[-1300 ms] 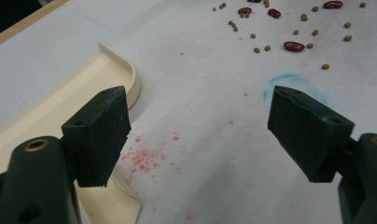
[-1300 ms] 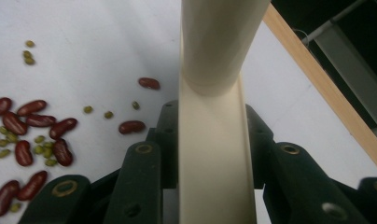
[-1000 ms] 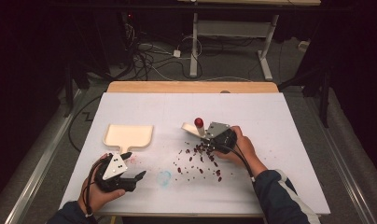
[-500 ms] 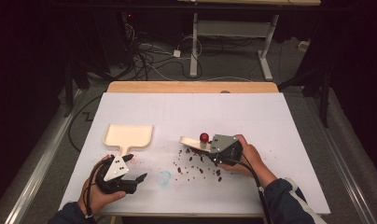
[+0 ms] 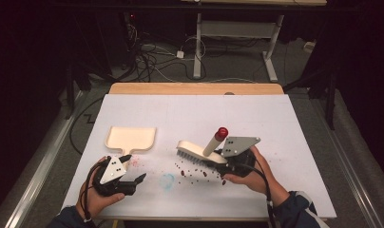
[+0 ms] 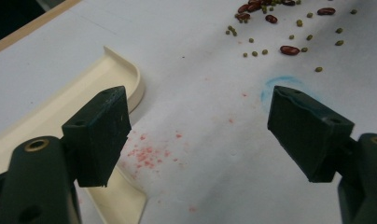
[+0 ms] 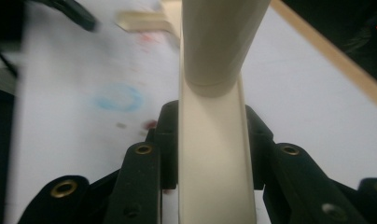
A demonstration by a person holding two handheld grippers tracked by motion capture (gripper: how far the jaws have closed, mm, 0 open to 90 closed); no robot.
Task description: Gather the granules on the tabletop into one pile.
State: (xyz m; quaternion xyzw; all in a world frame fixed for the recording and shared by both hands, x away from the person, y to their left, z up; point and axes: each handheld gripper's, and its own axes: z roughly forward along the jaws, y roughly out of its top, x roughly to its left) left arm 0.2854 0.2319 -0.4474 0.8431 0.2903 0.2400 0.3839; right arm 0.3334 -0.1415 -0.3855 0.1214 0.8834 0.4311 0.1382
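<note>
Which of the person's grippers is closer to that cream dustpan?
Left. The left gripper hovers open just beside the dustpan; the right gripper, clamped on the brush, is farther off across the scattered beans.

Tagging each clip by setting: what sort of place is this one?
Probably a lab or workshop recording bay, not a home: a white-covered table with dark surroundings, loose cables on the floor, and a metal desk frame behind.
</note>
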